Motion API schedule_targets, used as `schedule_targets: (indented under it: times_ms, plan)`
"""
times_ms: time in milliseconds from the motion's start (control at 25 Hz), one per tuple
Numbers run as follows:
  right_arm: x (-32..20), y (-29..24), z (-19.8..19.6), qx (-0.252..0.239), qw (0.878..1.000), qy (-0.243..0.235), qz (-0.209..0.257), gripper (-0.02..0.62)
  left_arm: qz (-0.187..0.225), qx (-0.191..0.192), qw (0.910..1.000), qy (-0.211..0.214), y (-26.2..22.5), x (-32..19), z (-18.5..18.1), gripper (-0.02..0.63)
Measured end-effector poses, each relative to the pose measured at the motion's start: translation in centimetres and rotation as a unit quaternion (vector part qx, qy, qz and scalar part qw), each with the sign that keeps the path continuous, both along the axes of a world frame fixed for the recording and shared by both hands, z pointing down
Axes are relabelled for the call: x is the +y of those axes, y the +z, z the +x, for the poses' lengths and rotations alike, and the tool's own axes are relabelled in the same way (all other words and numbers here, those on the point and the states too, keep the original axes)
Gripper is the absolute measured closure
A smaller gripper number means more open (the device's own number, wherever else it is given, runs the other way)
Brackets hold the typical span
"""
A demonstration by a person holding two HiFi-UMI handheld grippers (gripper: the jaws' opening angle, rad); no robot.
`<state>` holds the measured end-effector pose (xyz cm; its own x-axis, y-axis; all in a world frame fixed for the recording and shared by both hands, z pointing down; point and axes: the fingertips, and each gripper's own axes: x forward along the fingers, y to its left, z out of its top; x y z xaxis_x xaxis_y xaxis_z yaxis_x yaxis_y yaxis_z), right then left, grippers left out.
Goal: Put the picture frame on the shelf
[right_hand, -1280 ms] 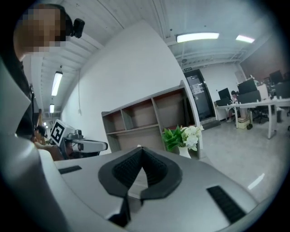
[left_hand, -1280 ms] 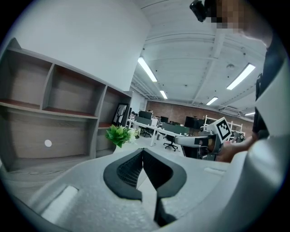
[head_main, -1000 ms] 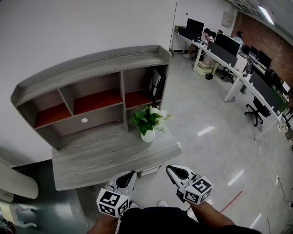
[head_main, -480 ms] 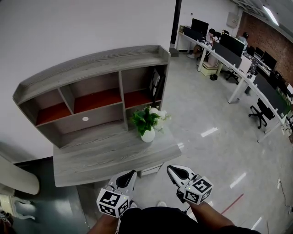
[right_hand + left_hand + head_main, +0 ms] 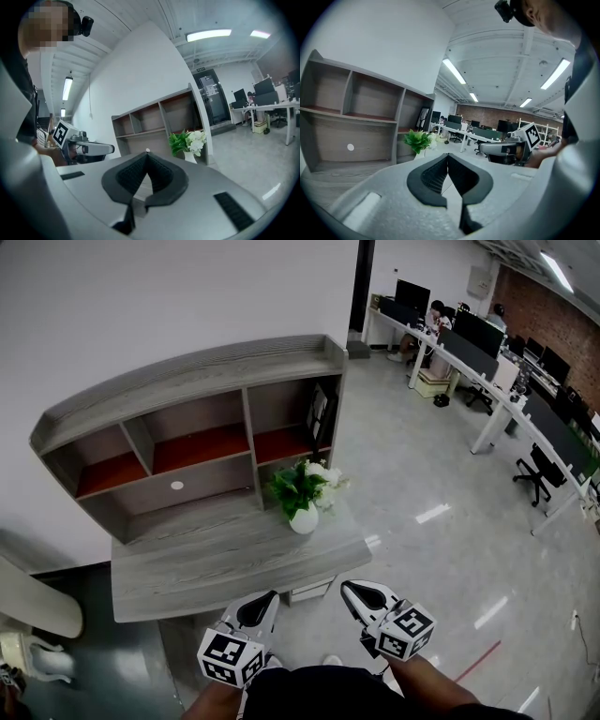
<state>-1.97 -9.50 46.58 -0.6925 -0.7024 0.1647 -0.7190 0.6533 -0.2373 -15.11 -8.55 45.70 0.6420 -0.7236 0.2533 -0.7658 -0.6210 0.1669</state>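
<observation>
Jaws pinched shut and empty on both my left gripper (image 5: 263, 600) and right gripper (image 5: 359, 593), I'm holding them low by my waist, well clear of the desk (image 5: 206, 563), since the picture frame (image 5: 320, 414), by my reckoning, already stands in the right-hand compartment of the shelf (image 5: 187, 381).

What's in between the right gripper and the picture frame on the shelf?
A leafy plant in a white vase, standing on the desk. The head view shows it between the right gripper and the picture frame.
</observation>
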Motion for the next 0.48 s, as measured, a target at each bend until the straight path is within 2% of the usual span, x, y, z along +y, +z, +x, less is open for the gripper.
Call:
schedule_targets:
  times_ms: [480]
  plan:
    - [-0.17, -0.06, 0.53, 0.002, 1.0, 0.001, 0.001, 0.581, 0.003, -0.007, 1.0, 0.003, -0.4, -0.25, 0.25, 0.597]
